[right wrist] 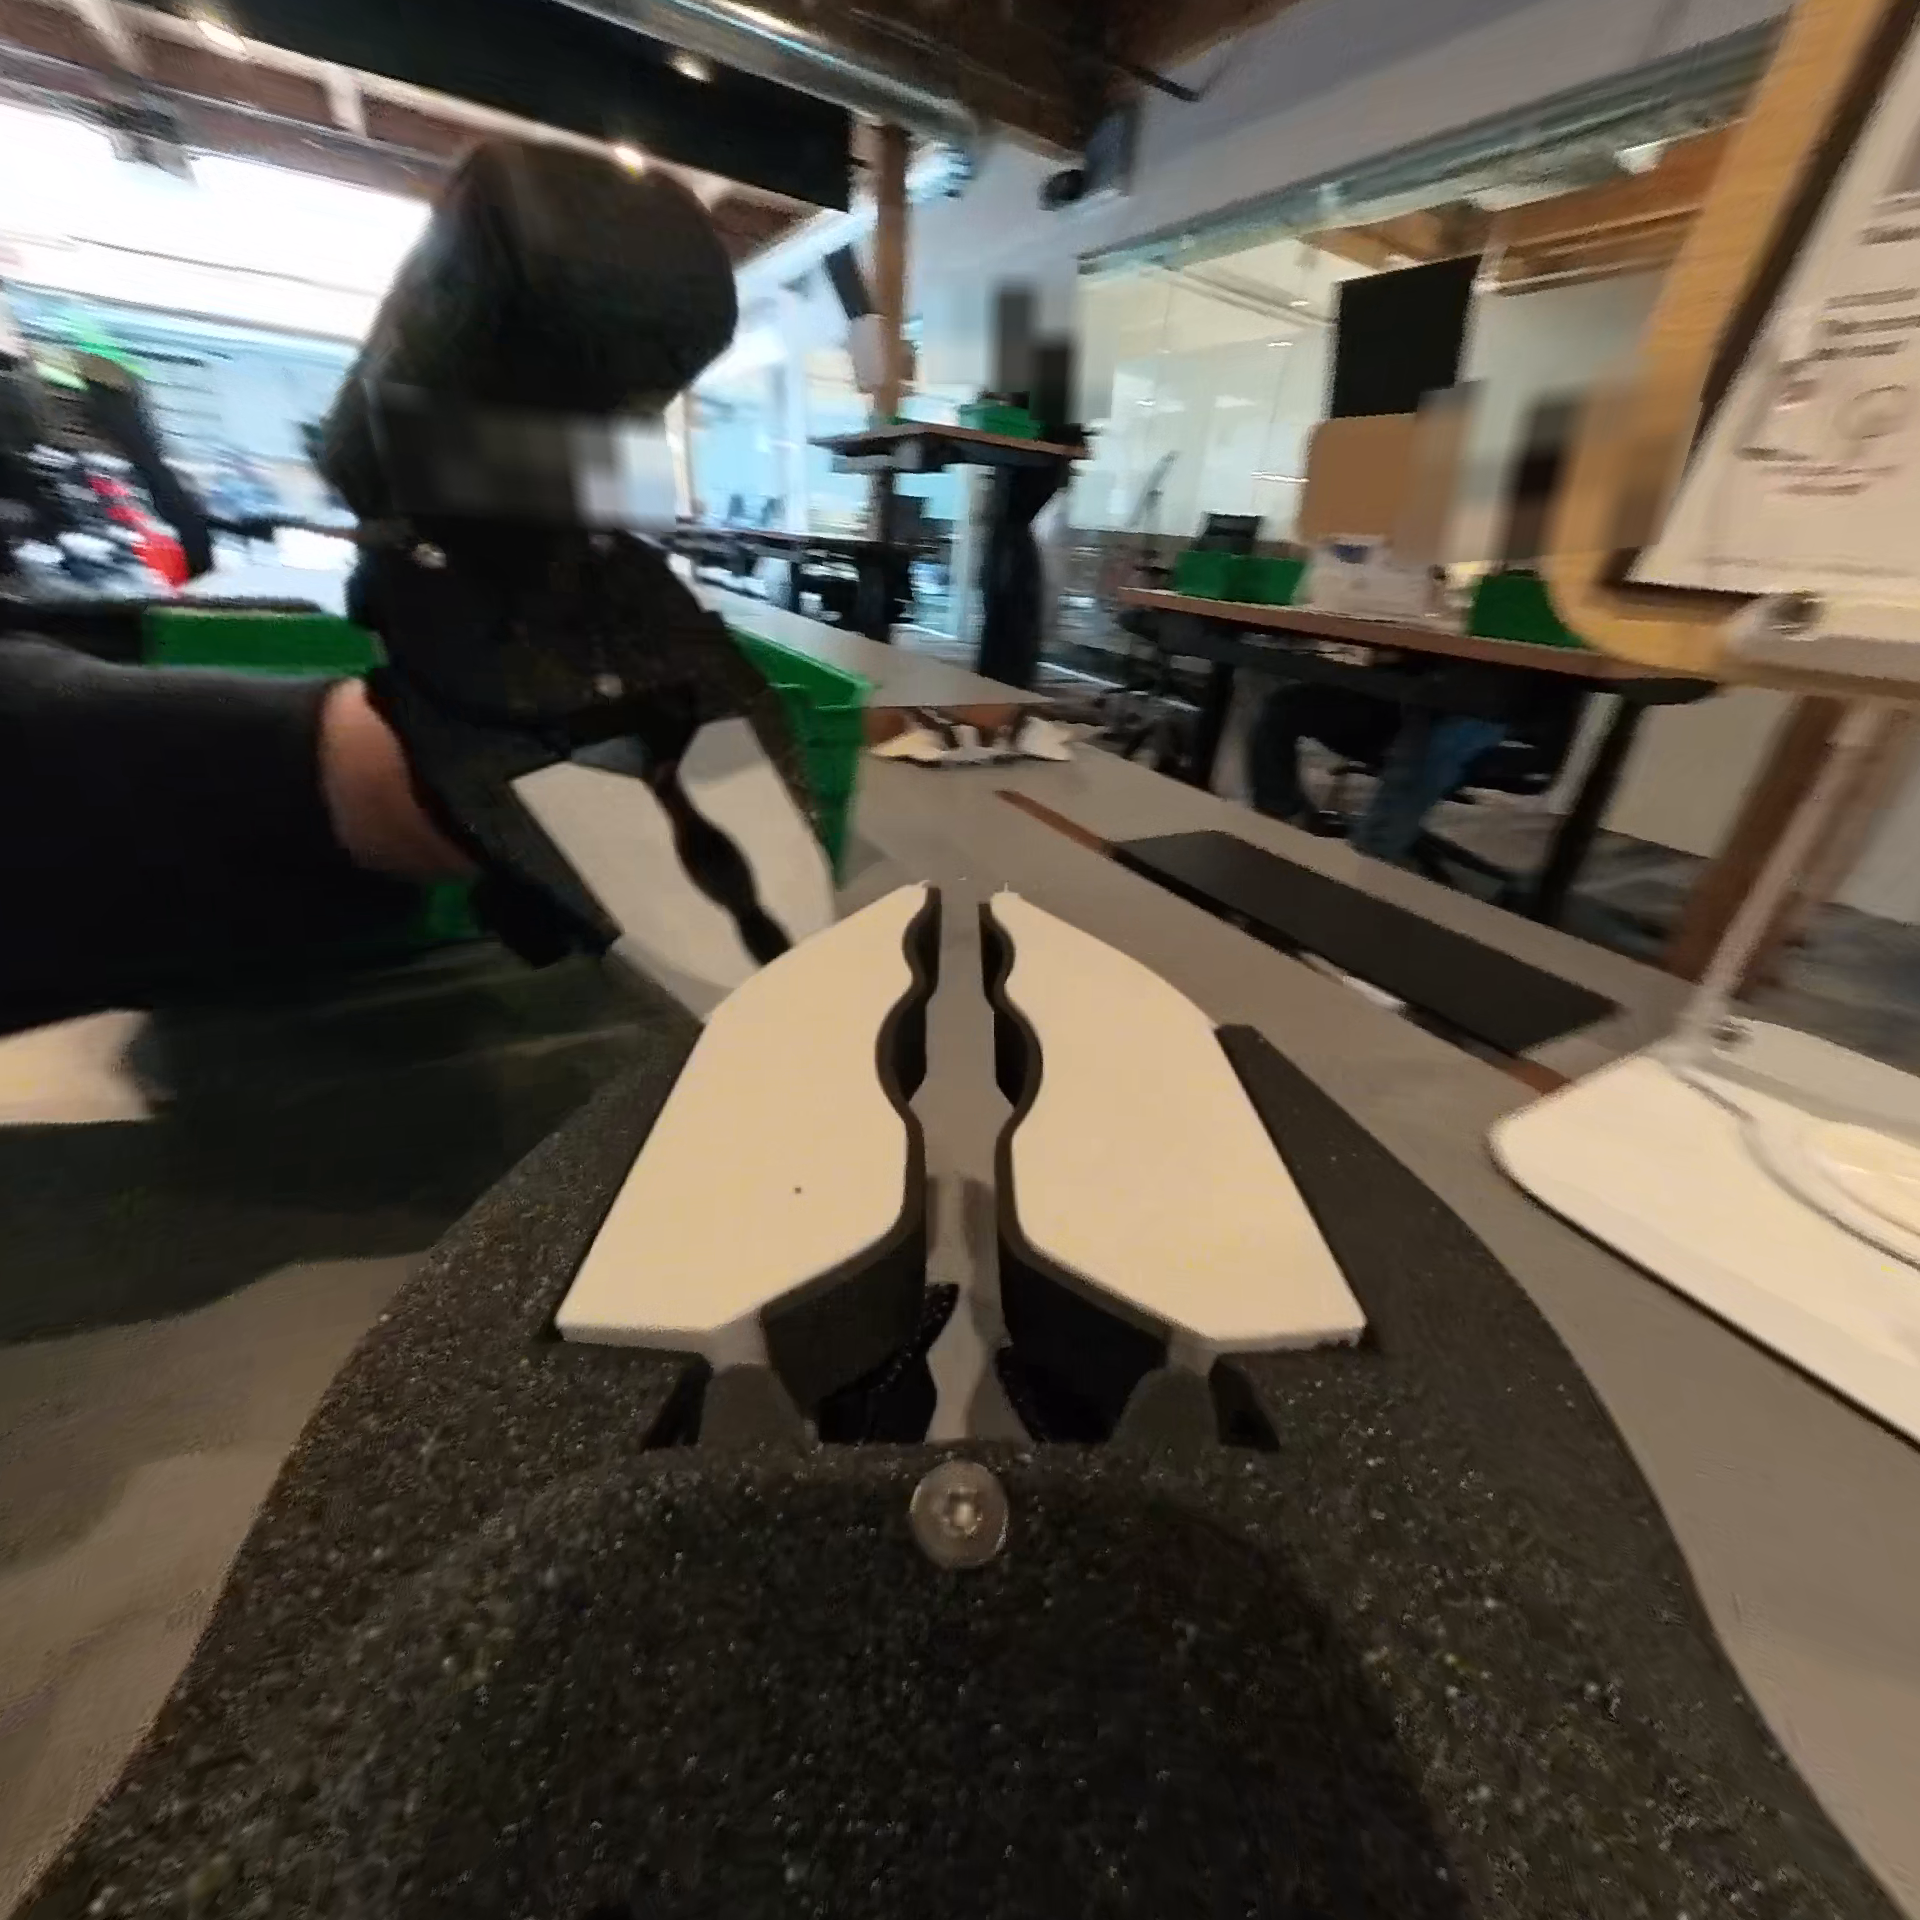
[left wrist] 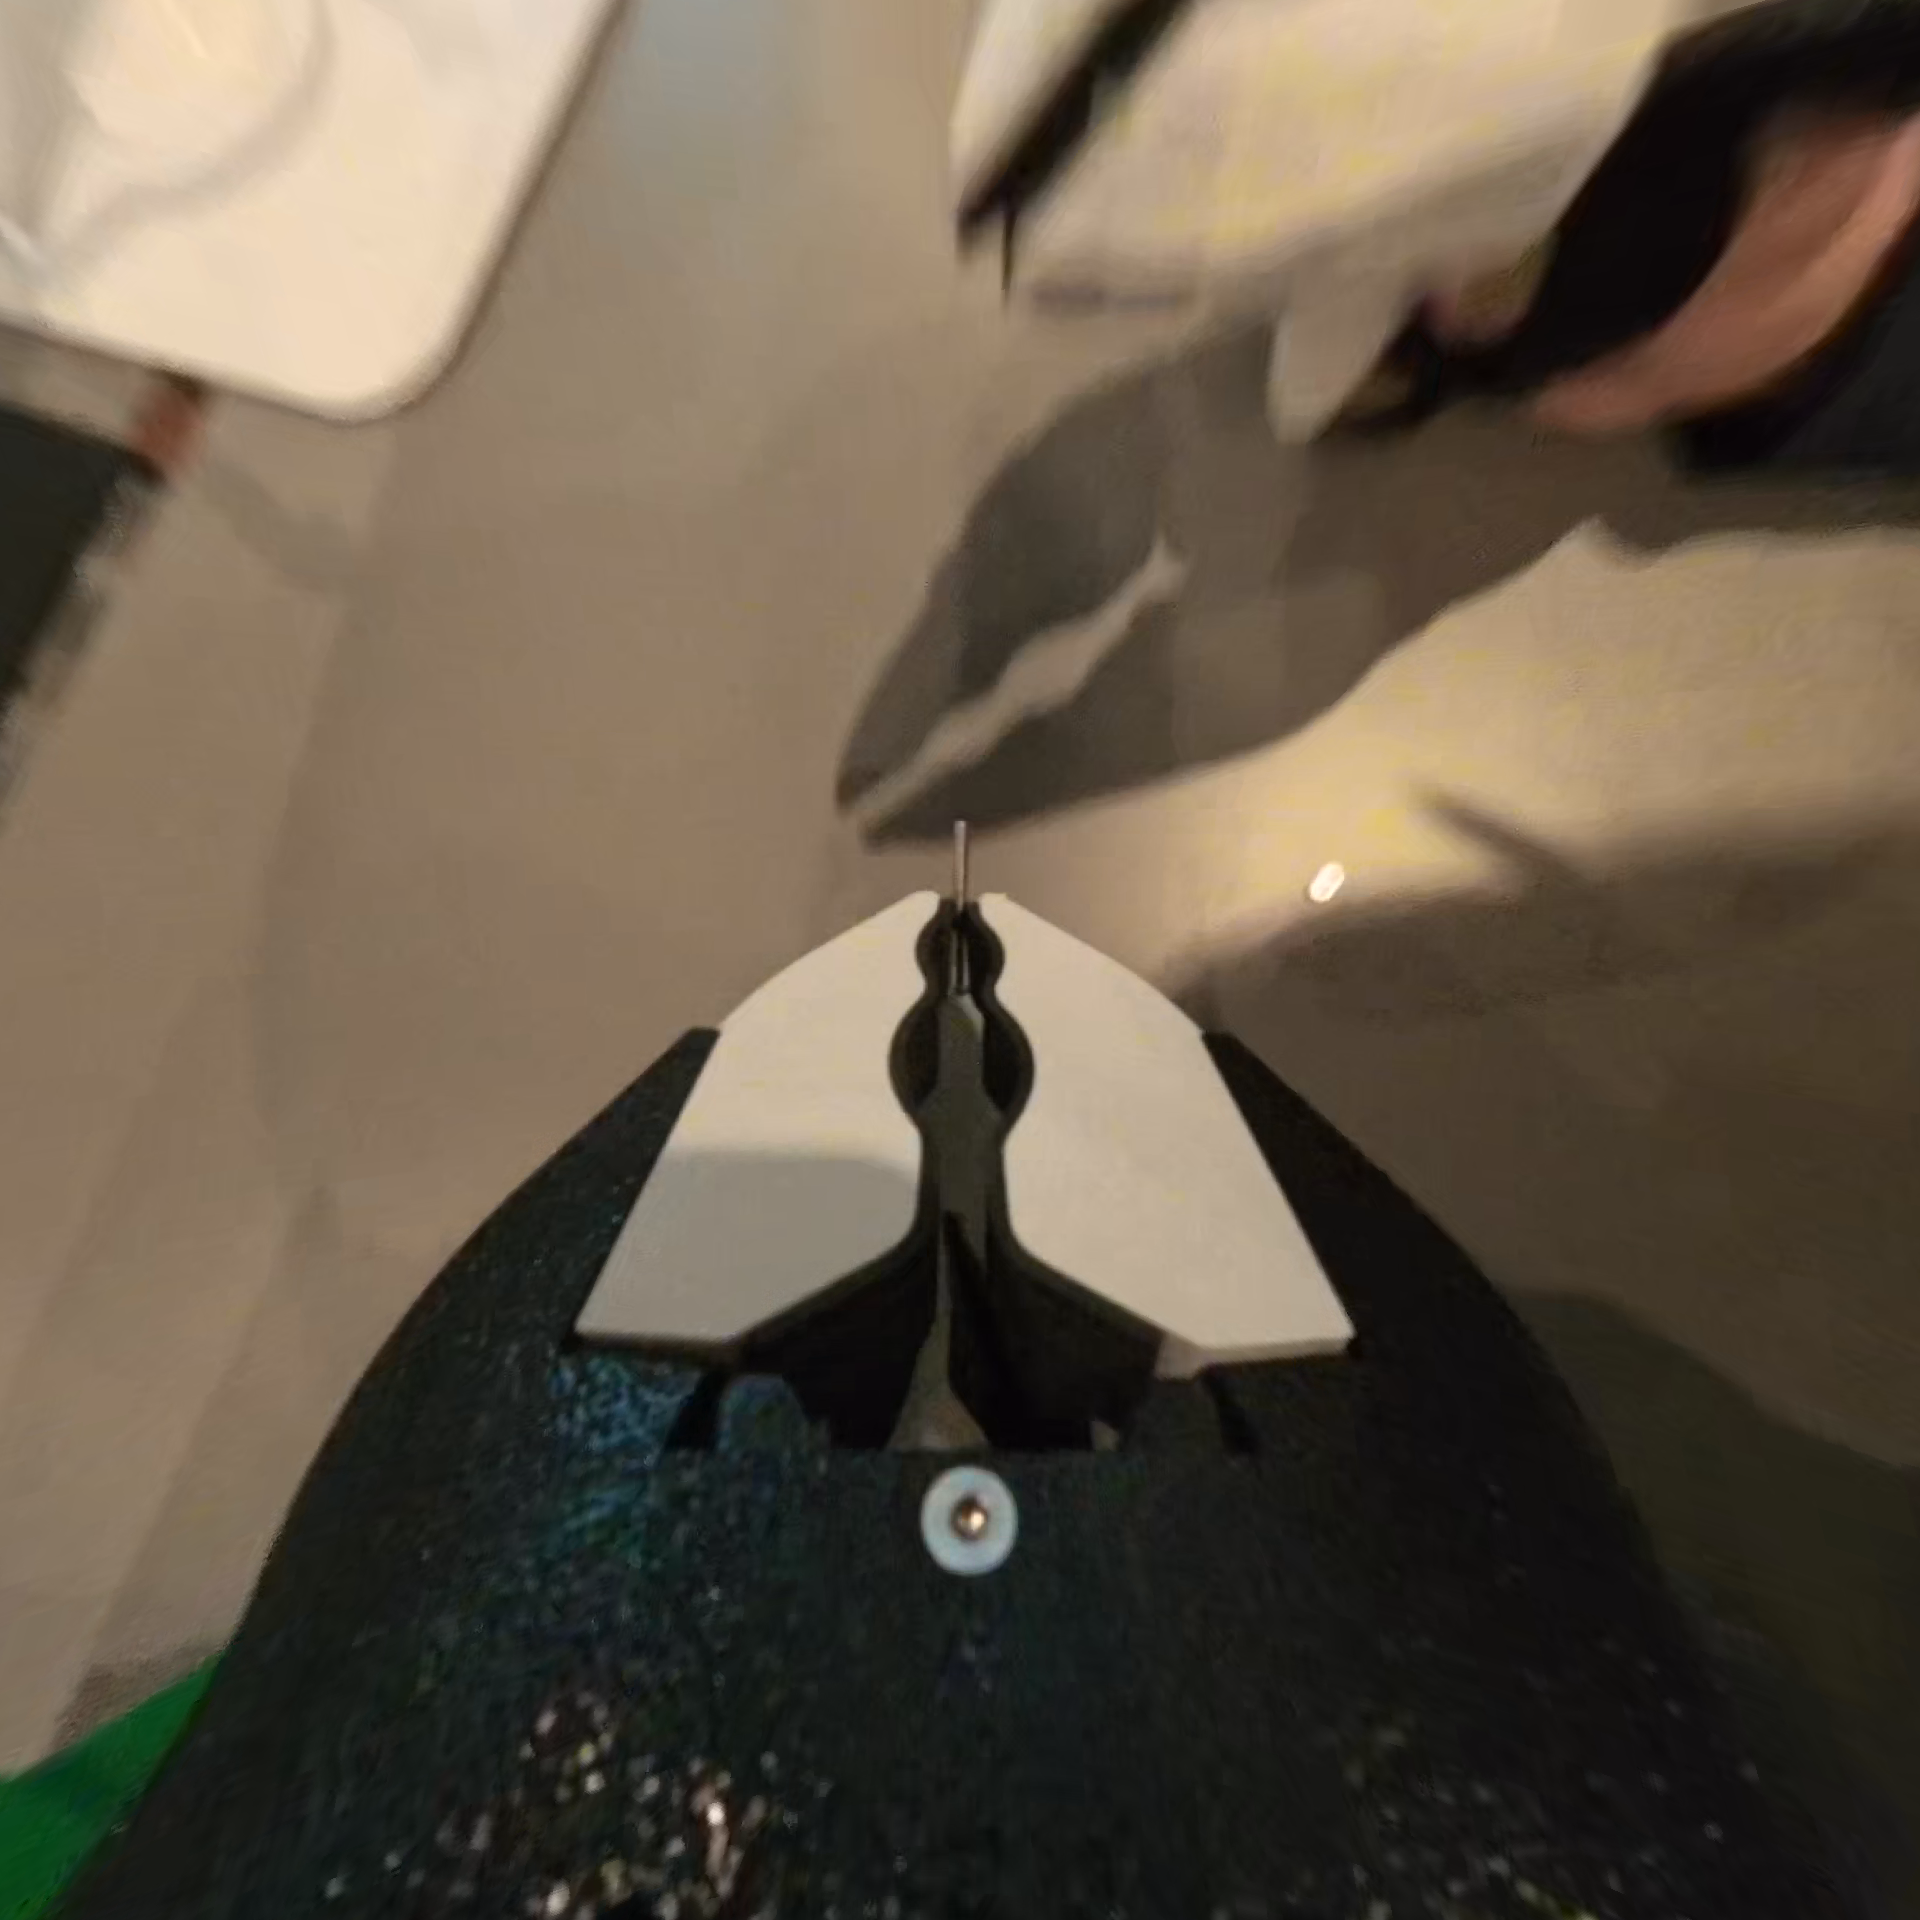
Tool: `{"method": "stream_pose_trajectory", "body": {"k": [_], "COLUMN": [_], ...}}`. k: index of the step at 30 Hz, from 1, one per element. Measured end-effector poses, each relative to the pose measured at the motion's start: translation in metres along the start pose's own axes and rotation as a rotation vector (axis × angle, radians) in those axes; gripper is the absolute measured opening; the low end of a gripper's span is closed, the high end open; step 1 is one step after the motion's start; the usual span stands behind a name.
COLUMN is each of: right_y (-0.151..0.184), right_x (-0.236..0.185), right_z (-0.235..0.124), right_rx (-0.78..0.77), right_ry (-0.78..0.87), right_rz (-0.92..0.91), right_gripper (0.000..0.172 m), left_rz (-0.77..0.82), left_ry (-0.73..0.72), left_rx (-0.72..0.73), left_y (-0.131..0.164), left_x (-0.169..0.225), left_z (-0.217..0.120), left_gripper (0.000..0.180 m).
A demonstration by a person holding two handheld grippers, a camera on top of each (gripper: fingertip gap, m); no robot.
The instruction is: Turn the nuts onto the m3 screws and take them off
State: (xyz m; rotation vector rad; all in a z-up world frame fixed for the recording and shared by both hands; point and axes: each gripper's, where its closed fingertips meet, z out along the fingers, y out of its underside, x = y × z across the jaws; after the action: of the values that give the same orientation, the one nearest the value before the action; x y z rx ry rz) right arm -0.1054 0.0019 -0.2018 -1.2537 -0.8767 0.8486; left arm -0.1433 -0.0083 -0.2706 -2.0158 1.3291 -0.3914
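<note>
In the left wrist view my left gripper is shut on a thin silver screw. The screw's shaft sticks straight out past the white fingertips, above the grey table. A small bright metal piece, possibly a nut, lies on the table to the right. My right gripper is a blurred white and black shape at the upper right, held by a hand. In the right wrist view my right gripper is open by a narrow gap with nothing between its fingers. The left gripper stands just to its left.
A white tray lies at the far left; it shows in the right wrist view with a stand holding a printed sheet. A green bin and a black mat lie beyond.
</note>
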Motion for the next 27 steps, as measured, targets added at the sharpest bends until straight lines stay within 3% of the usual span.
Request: {"method": "stream_pose_trajectory", "body": {"k": [1,5,10,13,18,21,27], "right_y": [-0.002,-0.008,-0.010,-0.011,-0.009,-0.009,-0.005], "right_x": [-0.007,-0.020,-0.028,-0.030,-0.025,-0.020,-0.026], "right_z": [0.001,0.001,0.001,0.000,0.002,0.001,0.004], "right_rx": [0.012,0.065,0.069,0.072,0.062,0.063,0.023], "right_ry": [-0.052,-0.181,-0.289,-0.315,-0.271,-0.250,-0.260], "right_rz": [0.026,0.151,0.271,0.288,0.295,0.294,0.251], "right_gripper": [0.008,0.017,0.020,0.003,0.002,0.001,0.002], "left_rz": [0.002,0.026,0.062,0.079,0.070,0.052,0.097], "left_ry": [0.007,0.022,0.023,0.021,-0.017,-0.071,-0.119], "left_rx": [0.097,0.329,0.399,0.422,0.390,0.291,0.199], "left_y": [-0.013,-0.045,-0.059,-0.065,-0.061,-0.049,-0.044], "left_x": [0.005,0.017,0.023,0.026,0.020,0.012,0.013], "left_z": [-0.005,-0.023,-0.031,-0.032,-0.028,-0.021,-0.012], "left_gripper": [0.002,0.002,0.002,0.002,0.004,0.028,0.018]}}
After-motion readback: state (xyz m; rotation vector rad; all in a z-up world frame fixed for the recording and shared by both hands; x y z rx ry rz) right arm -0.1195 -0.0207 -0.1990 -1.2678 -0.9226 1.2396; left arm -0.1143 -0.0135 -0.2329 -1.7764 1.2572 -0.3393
